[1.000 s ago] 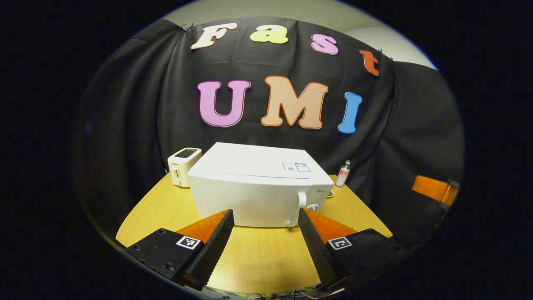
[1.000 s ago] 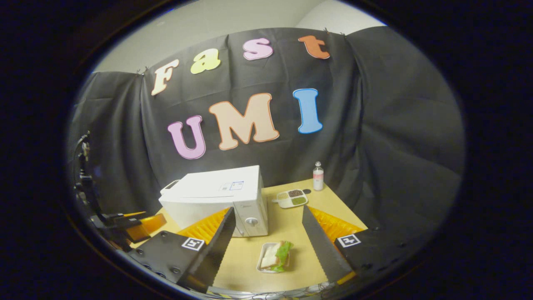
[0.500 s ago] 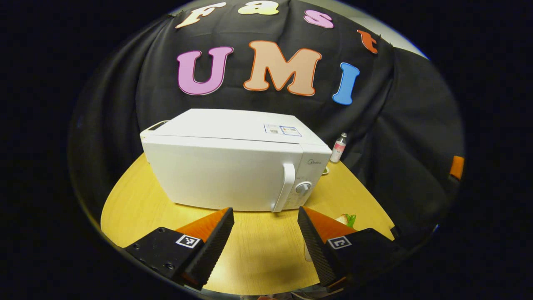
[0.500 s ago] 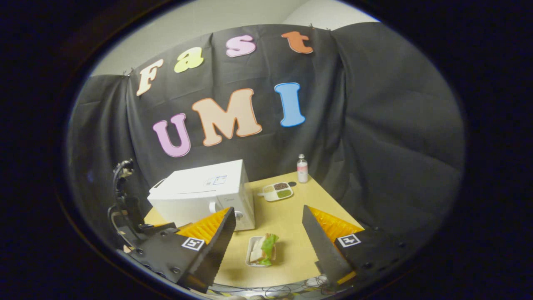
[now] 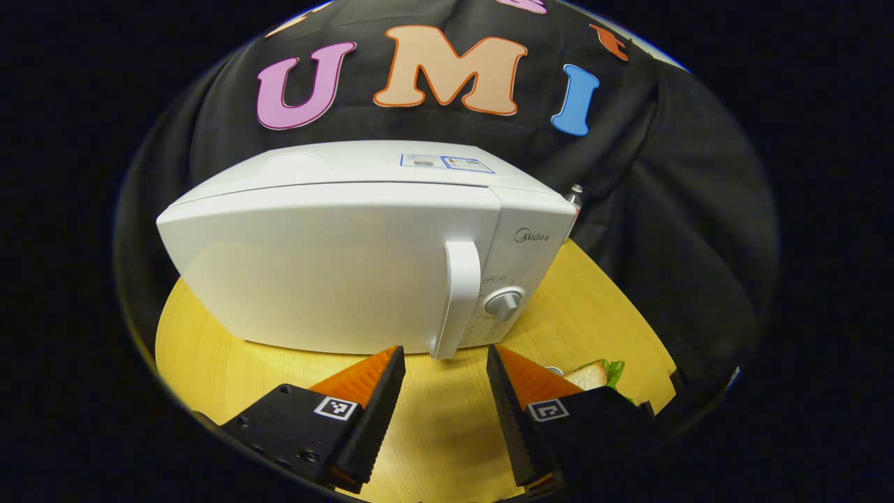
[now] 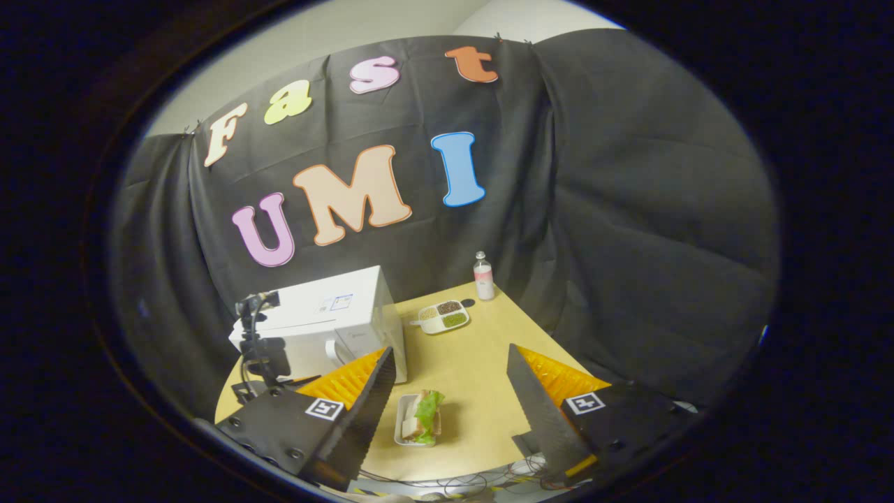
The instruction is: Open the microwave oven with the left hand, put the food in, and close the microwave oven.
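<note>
In the left gripper view the microwave oven (image 5: 335, 258) has swelled across mid-frame, its door handle (image 5: 457, 297) now just above the left gripper (image 5: 441, 360), whose jaws seem slightly narrower. In the right gripper view the sandwich (image 6: 421, 418) has slid toward lower left.

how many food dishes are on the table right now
2: the sandwich tray lies near the table's front edge between the right gripper's jaws; the divided dish sits farther back, between the microwave and bottle.

Each claw (image 5: 441, 363) (image 6: 450, 367) has ridged wedge fingers on black screwed blocks bearing square black-and-white markers
</note>
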Demonstrator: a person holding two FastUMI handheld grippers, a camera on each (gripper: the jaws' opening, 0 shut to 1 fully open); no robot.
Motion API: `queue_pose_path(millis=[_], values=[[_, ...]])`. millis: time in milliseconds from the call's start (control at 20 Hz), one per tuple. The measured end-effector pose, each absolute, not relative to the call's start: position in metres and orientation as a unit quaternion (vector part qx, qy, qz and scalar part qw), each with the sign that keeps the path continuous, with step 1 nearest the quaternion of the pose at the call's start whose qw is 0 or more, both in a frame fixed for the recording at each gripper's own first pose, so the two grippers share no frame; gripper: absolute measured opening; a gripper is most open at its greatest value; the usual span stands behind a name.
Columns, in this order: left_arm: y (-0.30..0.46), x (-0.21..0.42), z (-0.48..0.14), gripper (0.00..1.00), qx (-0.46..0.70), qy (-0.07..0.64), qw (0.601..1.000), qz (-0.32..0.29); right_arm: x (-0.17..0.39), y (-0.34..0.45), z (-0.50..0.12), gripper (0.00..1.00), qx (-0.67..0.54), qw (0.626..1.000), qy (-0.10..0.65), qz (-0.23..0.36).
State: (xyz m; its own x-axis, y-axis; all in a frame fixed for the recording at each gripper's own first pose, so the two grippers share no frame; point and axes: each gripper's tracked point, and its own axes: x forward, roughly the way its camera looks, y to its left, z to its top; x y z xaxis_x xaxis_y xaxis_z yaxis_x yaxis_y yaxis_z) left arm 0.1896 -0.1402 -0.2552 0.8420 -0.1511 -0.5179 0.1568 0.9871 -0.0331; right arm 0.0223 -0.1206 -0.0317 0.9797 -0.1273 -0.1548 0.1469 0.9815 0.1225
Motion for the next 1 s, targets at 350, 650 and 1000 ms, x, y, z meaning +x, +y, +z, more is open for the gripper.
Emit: queue_pose_path(millis=[350, 650, 1000], values=[[-0.156, 0.224, -0.272, 0.65, 0.022, 0.279, 0.957, -0.08, 0.031, -0.126, -0.039, 0.99, 0.064, 0.992, 0.091, -0.061], [-0.145, 0.237, -0.277, 0.29, 0.041, 0.29, 0.954, -0.063, 0.032, -0.146, -0.038, 0.99, 0.062, 0.991, 0.091, -0.074], [-0.145, 0.24, -0.28, 0.2, 0.049, 0.284, 0.956, -0.059, 0.034, -0.14, -0.043, 0.99, 0.062, 0.991, 0.097, -0.064]])
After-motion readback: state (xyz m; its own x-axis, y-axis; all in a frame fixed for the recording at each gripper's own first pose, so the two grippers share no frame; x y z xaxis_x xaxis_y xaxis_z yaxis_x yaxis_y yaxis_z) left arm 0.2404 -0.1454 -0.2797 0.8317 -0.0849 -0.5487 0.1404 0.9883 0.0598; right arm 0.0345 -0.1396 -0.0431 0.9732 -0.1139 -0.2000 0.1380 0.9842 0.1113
